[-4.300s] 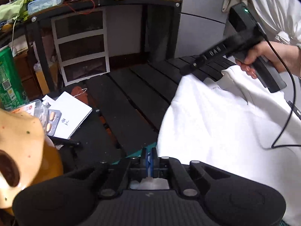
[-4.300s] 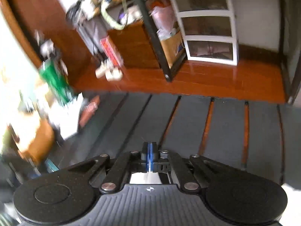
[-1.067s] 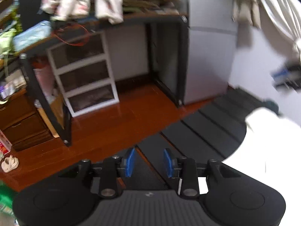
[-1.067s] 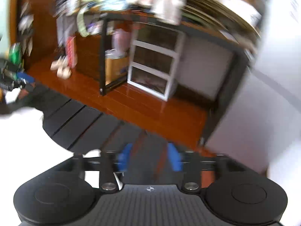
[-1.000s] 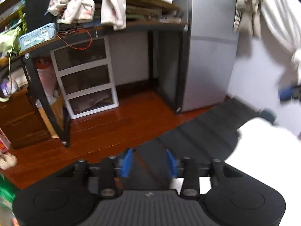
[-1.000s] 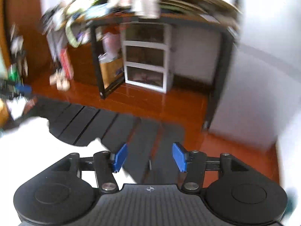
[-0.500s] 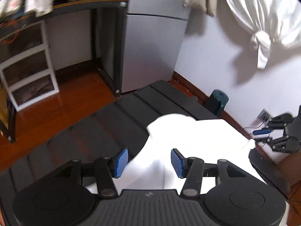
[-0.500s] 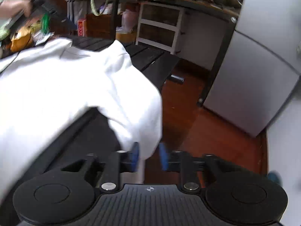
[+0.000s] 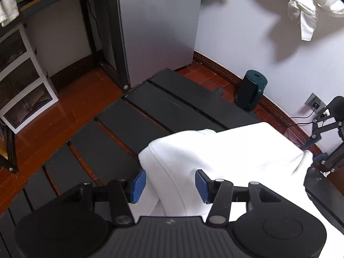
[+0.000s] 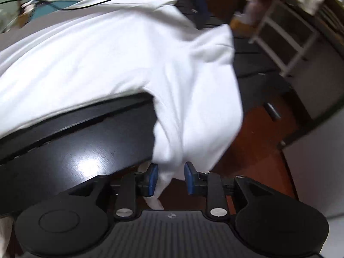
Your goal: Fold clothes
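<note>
Left wrist | left tongs (image 9: 169, 186) spread round white garment (image 9: 215, 150) | right tongs (image 10: 169, 179) spread | no legible writing

both tongs, left (image 9: 170, 185) and right (image 10: 169, 178), now apart around white garment (image 9: 225, 152) folds, perhaps ungripped

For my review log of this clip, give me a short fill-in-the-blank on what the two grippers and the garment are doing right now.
1. The garment lying on the slatted table is ____ in colour.
2. The left gripper has its jaws ____ around a fold of cloth.
3. The right gripper straddles cloth hanging over the table's ____.

Missing words: white; open; edge
</note>
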A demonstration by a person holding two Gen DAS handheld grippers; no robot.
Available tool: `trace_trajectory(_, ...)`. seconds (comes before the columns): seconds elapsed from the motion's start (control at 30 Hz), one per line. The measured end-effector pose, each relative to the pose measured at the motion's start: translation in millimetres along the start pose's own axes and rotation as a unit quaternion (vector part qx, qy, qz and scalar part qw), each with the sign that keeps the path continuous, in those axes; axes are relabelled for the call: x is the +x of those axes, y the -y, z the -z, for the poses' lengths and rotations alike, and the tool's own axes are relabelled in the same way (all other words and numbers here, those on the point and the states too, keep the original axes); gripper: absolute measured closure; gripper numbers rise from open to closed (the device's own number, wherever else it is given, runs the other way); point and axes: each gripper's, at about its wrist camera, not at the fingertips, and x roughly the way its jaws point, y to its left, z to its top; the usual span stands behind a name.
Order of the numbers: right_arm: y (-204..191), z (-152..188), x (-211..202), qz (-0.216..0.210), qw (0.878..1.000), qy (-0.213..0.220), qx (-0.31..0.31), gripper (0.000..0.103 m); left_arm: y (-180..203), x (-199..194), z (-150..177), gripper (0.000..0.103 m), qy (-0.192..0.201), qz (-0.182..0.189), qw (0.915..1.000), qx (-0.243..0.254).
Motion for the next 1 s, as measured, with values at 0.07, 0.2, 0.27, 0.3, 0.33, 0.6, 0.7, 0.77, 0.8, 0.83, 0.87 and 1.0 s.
trace_trajectory(0.07,-6.0,-1.2,-5.9,0.015,1.000,-0.015,-0.014,0.098,-0.8,3.3,-0.5,0.053,-0.004,-0.003,1.0000,-0.006)
trace_trajectory(0.2,-34.9,2.0,-29.9,0.092,0.995,-0.011,-0.027,0.098,-2.2,0.6,1.7,0.053,0.003,-0.001,1.0000,-0.006)
trace_trajectory(0.27,-64.4,2.3,-40.0,0.143,0.988,-0.007,-0.061,0.098,-2.7,-0.4,2.4,0.053,0.006,0.002,0.9999,-0.008)
trace_trajectory(0.3,-92.1,4.4,-40.5,0.177,0.979,-0.011,-0.099,0.098,-3.0,-0.7,2.8,0.053,0.008,0.004,0.9999,-0.010)
trace_trajectory(0.33,-108.4,5.9,-36.2,0.198,0.972,-0.022,-0.129,0.097,-3.5,-0.6,3.5,0.053,0.008,0.005,0.9999,-0.012)
trace_trajectory(0.6,-112.1,24.4,-50.3,0.156,0.987,0.013,0.025,0.089,-4.3,-3.7,-2.4,0.053,0.021,0.035,0.9991,-0.014)
trace_trajectory(0.7,-44.2,33.5,-80.6,0.149,0.954,0.118,0.234,0.071,-9.5,1.1,-11.0,0.053,0.029,0.062,0.9971,-0.033)
trace_trajectory(0.77,-2.8,33.2,-83.3,0.105,0.925,0.181,0.318,0.068,-10.1,6.5,-16.7,0.053,0.032,0.057,0.9975,-0.029)
trace_trajectory(0.8,13.2,29.3,-80.4,0.090,0.916,0.202,0.335,0.068,-10.1,9.2,-19.5,0.053,0.034,0.049,0.9979,-0.023)
trace_trajectory(0.83,25.8,19.1,-72.5,0.092,0.917,0.211,0.325,0.068,-10.0,11.7,-21.8,0.053,0.036,0.041,0.9983,-0.018)
trace_trajectory(0.87,34.5,7.9,-62.2,0.103,0.924,0.212,0.303,0.067,-9.7,13.6,-23.0,0.053,0.037,0.034,0.9987,-0.012)
trace_trajectory(1.0,59.9,-22.0,-15.3,0.078,0.944,0.163,0.275,0.067,-9.9,23.6,-26.2,0.053,0.034,0.028,0.9989,0.014)
